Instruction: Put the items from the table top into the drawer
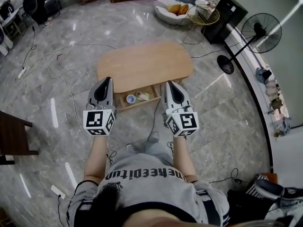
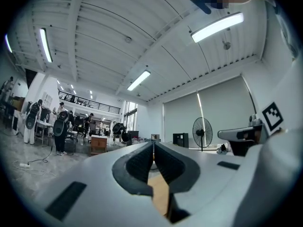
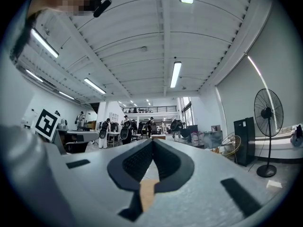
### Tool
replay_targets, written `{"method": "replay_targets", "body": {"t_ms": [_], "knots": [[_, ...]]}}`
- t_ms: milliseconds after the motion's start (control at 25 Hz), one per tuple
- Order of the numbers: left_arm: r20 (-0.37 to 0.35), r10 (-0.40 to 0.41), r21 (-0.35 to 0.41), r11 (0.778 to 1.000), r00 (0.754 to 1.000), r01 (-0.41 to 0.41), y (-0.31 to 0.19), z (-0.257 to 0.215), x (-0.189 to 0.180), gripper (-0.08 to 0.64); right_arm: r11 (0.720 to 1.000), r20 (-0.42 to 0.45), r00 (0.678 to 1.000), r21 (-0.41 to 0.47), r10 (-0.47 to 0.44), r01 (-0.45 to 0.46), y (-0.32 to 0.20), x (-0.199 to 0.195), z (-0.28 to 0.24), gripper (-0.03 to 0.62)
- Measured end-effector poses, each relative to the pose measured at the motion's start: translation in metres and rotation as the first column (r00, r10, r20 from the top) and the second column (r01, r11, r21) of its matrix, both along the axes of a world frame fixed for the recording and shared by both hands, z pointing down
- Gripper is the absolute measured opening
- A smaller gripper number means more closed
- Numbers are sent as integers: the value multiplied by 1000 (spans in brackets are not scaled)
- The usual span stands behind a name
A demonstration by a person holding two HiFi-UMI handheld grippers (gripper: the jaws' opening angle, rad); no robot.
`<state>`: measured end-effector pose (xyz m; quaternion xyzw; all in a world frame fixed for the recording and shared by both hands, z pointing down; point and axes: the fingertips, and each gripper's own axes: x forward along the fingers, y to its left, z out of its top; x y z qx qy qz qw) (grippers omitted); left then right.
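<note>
In the head view a low wooden table (image 1: pixel 144 65) stands on the marble floor with its top bare. Its drawer (image 1: pixel 124 104) is pulled out toward me and holds a small white cup (image 1: pixel 130 98) and a greenish packet (image 1: pixel 142 96). My left gripper (image 1: pixel 109 80) hovers above the drawer's left end, my right gripper (image 1: pixel 167 83) above its right end. Both point level and away from me. In the left gripper view the left gripper (image 2: pixel 153 143) has its jaws shut on nothing. In the right gripper view the right gripper (image 3: pixel 152 141) is shut and empty too.
A standing fan (image 1: pixel 259 32) and a black speaker box (image 1: pixel 226 18) stand at the far right. A white seat with orange cushions (image 1: pixel 173 9) and a wire basket (image 1: pixel 204 14) lie beyond the table. Cables (image 1: pixel 45 63) trail over the floor at left. Dark furniture (image 1: pixel 12 136) sits at the left edge.
</note>
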<state>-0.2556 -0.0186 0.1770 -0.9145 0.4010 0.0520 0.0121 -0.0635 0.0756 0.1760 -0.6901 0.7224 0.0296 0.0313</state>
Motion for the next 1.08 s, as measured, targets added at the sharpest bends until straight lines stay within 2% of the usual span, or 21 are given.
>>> {"method": "replay_targets", "body": {"t_ms": [1080], "knots": [[-30,1,-9,1000,1000,-1,-13,1,-19,12,999,15,1000,18,27,-28,-9,-16,-2,-2]]}}
